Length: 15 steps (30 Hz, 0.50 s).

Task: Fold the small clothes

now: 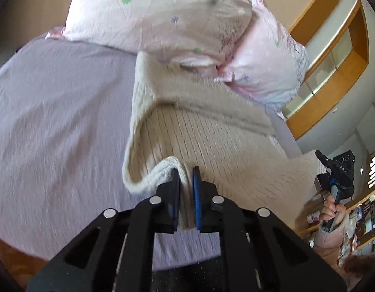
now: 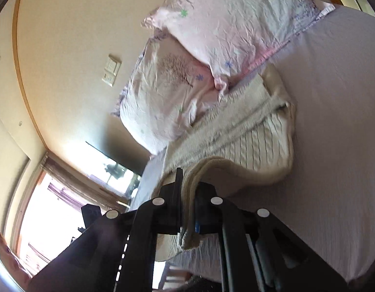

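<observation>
A cream cable-knit sweater (image 1: 207, 141) lies on the lavender bed sheet (image 1: 53, 126), its far end against the pillows. My left gripper (image 1: 186, 177) is shut on the sweater's near ribbed edge and holds it lifted off the sheet. My right gripper (image 2: 188, 182) is shut on another part of the same edge of the sweater (image 2: 255, 133), which drapes over its fingers and hangs down between them. The right gripper, held in a hand, also shows at the far right of the left wrist view (image 1: 333, 170).
Two pink floral pillows (image 1: 163, 17) (image 2: 236, 24) are stacked at the head of the bed. Wooden shelves (image 1: 333, 56) stand beyond the bed. A window (image 2: 53, 194) and a wall switch plate (image 2: 111, 69) show in the right wrist view.
</observation>
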Each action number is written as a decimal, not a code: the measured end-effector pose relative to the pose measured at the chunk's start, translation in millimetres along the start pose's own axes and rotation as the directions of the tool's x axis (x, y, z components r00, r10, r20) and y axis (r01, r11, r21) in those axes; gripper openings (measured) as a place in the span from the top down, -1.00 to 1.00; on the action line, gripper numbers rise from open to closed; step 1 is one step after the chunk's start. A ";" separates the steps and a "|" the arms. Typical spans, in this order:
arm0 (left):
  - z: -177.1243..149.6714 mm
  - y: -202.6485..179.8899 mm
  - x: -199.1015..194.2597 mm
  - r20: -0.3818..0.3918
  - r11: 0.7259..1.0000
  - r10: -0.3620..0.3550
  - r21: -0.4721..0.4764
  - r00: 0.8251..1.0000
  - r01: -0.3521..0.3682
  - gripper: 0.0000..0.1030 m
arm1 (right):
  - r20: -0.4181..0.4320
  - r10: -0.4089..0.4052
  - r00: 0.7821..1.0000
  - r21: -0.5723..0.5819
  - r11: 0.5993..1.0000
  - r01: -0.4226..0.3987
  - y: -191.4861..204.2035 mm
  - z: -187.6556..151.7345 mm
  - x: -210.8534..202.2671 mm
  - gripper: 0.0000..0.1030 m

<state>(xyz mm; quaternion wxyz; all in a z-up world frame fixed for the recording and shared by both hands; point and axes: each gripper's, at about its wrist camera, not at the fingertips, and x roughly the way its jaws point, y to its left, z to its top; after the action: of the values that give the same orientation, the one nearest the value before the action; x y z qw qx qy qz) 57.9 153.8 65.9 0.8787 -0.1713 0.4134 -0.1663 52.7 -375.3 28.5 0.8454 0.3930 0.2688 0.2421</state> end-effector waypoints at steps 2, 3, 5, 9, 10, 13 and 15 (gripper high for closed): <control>45.7 0.2 17.6 0.041 0.999 0.045 0.014 0.998 -0.045 0.82 | 0.062 0.000 0.998 0.046 0.999 -0.002 -6.0 38.4 24.5 0.85; 72.6 2.0 33.3 0.056 0.997 0.071 0.010 0.996 -0.072 0.82 | 0.089 -0.003 0.996 0.080 0.997 -0.004 -13.6 57.5 36.0 0.85; 114.3 5.0 67.1 0.068 0.992 0.123 0.005 0.990 -0.124 0.82 | 0.137 -0.051 0.989 0.173 0.985 0.027 -34.7 91.4 65.1 0.85; 173.6 26.8 157.3 0.018 0.975 0.220 -0.040 0.975 -0.220 0.82 | 0.137 -0.289 0.947 0.279 0.929 0.243 -76.4 130.2 131.4 0.85; 178.7 32.6 173.1 -0.003 0.971 0.231 -0.062 0.973 -0.231 0.82 | 0.125 -0.320 0.939 0.292 0.917 0.274 -85.1 134.0 144.7 0.85; 184.4 43.9 195.8 -0.034 0.969 0.226 -0.093 0.974 -0.228 0.81 | 0.111 -0.336 0.935 0.324 0.902 0.285 -97.2 140.2 159.5 0.84; 181.7 48.6 191.3 -0.034 0.974 0.205 -0.095 0.978 -0.207 0.74 | 0.088 -0.332 0.939 0.338 0.897 0.285 -99.8 145.7 161.3 0.83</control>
<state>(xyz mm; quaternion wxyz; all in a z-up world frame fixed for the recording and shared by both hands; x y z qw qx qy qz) 323.0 143.7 25.5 0.8767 -0.1686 0.4471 -0.0557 285.5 -410.3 -13.8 0.8151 0.4936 0.3019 0.0291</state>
